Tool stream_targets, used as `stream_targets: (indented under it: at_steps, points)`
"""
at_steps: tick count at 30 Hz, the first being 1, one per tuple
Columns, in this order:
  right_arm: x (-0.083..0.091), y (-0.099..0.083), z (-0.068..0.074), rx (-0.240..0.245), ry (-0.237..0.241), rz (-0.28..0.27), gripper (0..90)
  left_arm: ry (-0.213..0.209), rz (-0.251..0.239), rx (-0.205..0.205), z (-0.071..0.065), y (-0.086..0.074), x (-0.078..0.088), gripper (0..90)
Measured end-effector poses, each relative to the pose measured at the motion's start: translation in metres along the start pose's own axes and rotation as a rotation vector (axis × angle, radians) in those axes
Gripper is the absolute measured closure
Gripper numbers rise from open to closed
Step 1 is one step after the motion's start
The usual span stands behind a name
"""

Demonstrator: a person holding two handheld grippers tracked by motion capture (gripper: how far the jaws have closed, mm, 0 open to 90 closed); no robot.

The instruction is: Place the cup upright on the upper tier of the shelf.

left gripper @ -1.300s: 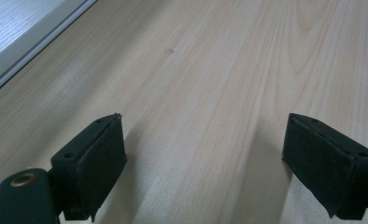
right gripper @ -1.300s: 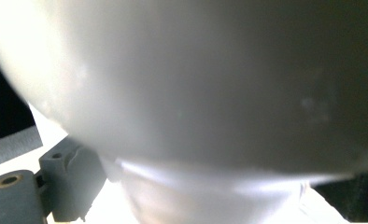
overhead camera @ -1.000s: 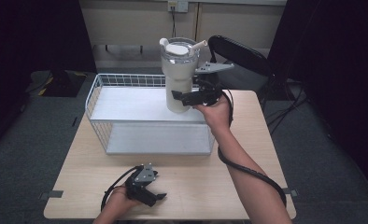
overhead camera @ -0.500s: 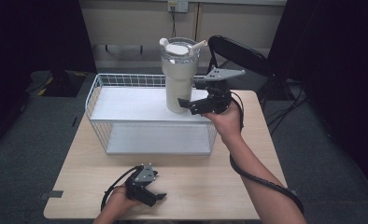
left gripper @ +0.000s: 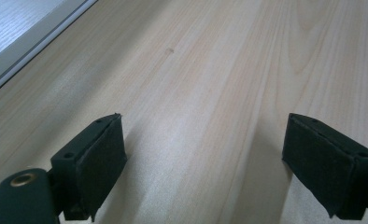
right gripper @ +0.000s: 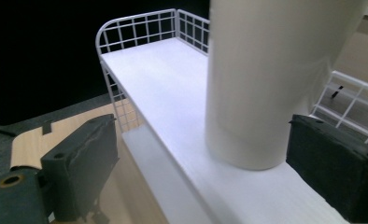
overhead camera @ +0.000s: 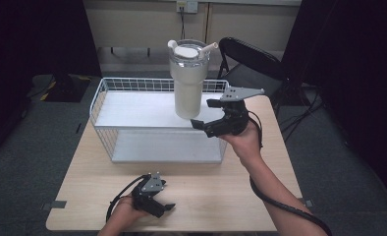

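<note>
The tall cream-white insulated tumbler with a clear lid and a pale straw stands upright on the upper shelf of the white two-tier wire rack, towards the shelf's right front part. In the right gripper view its smooth cylindrical body rises close ahead, its narrower base resting on the white shelf board near the front edge.

The right gripper, black with a grey three-cornered plate on top, is held in the person's right hand just beside the tumbler's lower right side. Its fingers are spread wide and hold nothing; the tumbler's base sits between them, nearer the right-hand one. Whether that finger touches the tumbler is hard to tell, though a thin gap seems to show.

The rack stands on the light wooden desk, filling its far half; low wire-mesh walls run round the back and left side of the upper shelf, and a lower white shelf lies beneath.

The left gripper, black, rests low at the near edge of the desk in the person's left hand, well apart from the rack and tumbler. Its fingers are spread wide over bare wood, gripping nothing, with the rack's pale base edge at the upper left of that view.
</note>
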State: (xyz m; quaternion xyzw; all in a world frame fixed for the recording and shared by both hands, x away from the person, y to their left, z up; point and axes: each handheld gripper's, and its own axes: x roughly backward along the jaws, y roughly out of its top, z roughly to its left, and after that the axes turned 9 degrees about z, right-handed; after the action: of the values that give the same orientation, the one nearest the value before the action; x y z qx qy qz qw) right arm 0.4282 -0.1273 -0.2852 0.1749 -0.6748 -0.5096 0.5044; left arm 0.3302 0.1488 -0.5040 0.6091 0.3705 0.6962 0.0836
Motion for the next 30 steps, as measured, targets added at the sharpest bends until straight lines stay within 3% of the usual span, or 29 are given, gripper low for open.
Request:
stream_targets:
  at_steps: [30]
  points:
    - [0.0, -0.065, 0.018, 0.009, 0.096, 0.008, 8.6, -0.002, -0.001, 0.003, 0.0, 0.0, 0.0, 12.4]
